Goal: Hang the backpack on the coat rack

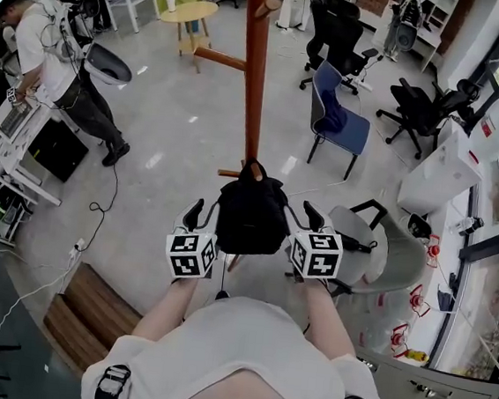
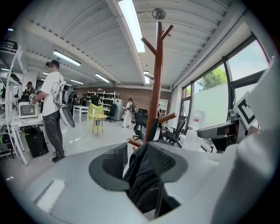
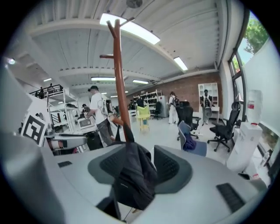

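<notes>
The black backpack [image 1: 249,216] hangs by its top loop from a low peg of the brown wooden coat rack [image 1: 255,62]. My left gripper [image 1: 196,220] is open just left of the bag and my right gripper [image 1: 312,218] is open just right of it, and neither is gripping it. In the left gripper view the backpack [image 2: 146,175] shows through the gap of the wide jaws of the left gripper [image 2: 138,168], with the rack pole [image 2: 155,87] behind. In the right gripper view the backpack [image 3: 133,175] hangs before the right gripper [image 3: 142,168] in the same way, with the rack [image 3: 119,78] above it.
A blue chair [image 1: 338,119] and black office chairs [image 1: 423,111] stand beyond the rack. A grey chair [image 1: 364,246] is close on my right, a white cabinet [image 1: 443,175] further right. A person [image 1: 61,50] works at a bench on the left. A wooden step [image 1: 87,310] lies at lower left.
</notes>
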Motion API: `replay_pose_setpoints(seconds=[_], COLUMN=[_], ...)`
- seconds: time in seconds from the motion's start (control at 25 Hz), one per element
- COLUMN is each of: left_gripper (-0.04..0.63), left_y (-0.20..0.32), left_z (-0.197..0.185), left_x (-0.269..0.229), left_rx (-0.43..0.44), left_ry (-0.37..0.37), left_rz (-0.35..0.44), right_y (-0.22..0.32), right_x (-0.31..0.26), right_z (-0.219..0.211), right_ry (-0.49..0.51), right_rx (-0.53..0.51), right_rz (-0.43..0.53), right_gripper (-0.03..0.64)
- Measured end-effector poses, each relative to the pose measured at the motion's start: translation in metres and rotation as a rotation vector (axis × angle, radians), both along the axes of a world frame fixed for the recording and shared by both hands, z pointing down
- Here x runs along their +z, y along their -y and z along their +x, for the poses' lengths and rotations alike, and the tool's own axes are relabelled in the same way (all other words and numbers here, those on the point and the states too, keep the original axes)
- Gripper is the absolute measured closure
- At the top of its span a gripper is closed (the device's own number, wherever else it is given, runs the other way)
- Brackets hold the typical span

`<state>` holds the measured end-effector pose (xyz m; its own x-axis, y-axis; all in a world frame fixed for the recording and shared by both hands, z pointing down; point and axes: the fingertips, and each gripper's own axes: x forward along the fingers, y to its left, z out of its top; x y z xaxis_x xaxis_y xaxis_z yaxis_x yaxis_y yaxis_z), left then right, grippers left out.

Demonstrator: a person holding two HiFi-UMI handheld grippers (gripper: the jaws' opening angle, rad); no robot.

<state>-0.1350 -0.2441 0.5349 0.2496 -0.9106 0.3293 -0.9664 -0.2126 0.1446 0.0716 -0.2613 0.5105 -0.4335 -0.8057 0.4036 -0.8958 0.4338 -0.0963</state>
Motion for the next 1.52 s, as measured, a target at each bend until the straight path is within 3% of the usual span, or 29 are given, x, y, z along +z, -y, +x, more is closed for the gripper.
replay_pose_setpoints(seconds=[0.16, 0.32, 0.48, 0.68, 0.92, 1.52], left_gripper=[0.486, 0.584, 0.584, 0.584, 0.584, 0.584], left_y=[-0.001, -0.004, -0.006, -0.006, -0.011, -0.014], left_z=[-0.004, -0.004, -0.006, -0.013, -0.012, -0.007], left_x=[-0.038, -0.064, -0.078, -0.086, -0.102, -0.084], left_rx=[-0.012, -0.008, -0.016, -0.003, 0.042, 0.061], left_ry=[0.007, 0.035, 0.053, 0.020, 0.024, 0.012], left_rz=[0.107, 0.190, 0.241, 0.266, 0.352, 0.315], right_y=[-0.005, -0.011, -0.015, -0.022, -0.027, -0.036], right_x=[-0.034, -0.049, -0.059, -0.074, -0.084, -0.067], right_z=[0.006, 0.012, 0.024, 0.043, 0.058, 0.063], right_ry=[0.020, 0.021, 0.045, 0.084, 0.078, 0.070], right_rx=[0.024, 0.036, 0.065, 0.134, 0.178, 0.206], right_rz=[0.116, 0.197, 0.251, 0.315, 0.358, 0.336], right_gripper=[0.444, 0.550, 0.606, 0.607, 0.607, 0.607])
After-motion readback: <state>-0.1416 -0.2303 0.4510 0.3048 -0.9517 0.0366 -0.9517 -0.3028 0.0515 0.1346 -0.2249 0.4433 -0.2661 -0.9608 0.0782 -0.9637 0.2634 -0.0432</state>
